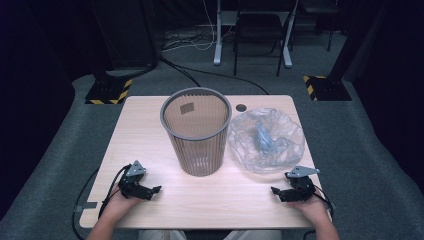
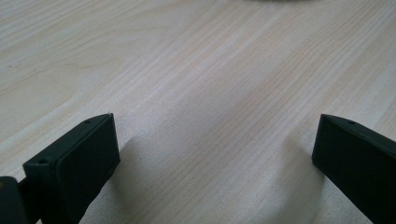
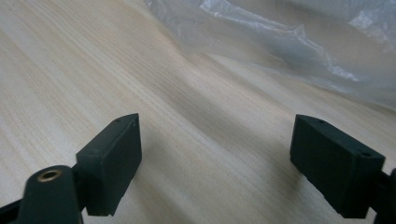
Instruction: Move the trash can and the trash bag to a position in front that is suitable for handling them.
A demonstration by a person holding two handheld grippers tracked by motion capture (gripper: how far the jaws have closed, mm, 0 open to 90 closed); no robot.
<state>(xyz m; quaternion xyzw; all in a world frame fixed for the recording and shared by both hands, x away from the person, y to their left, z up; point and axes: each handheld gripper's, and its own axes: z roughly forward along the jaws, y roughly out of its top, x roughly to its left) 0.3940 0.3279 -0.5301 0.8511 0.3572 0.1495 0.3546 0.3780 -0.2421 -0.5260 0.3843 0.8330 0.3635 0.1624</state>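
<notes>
1. Left hand-held gripper [image 1: 152, 190]: rests at the near left of the surface [image 1: 150, 125], held by the person's left hand [image 1: 117, 202]. In the left gripper view its two black jaws stand wide apart with bare wood grain between them; nothing is gripped.
2. Right hand-held gripper [image 1: 276, 192]: rests at the near right of the surface, held by the person's right hand [image 1: 312, 205]. In the right gripper view its jaws also stand wide apart over bare wood, gripping nothing.
3. Clear plastic bag [image 1: 266, 140]: lies crumpled on the right half of the surface, just beyond the right hand-held gripper and apart from it. The right gripper view shows its wrinkled film [image 3: 299, 42] across the far edge of the wood. A bluish bunched patch sits near the bag's middle.
4. Grey slatted wastebasket [image 1: 196, 131]: stands upright at the centre of the surface, just left of the bag, its round rim open upward. It lies farther than both hand-held grippers and well apart from each.
5. Cable hole [image 1: 241, 107]: a dark round opening in the surface near its far edge, right of the wastebasket's rim.
</notes>
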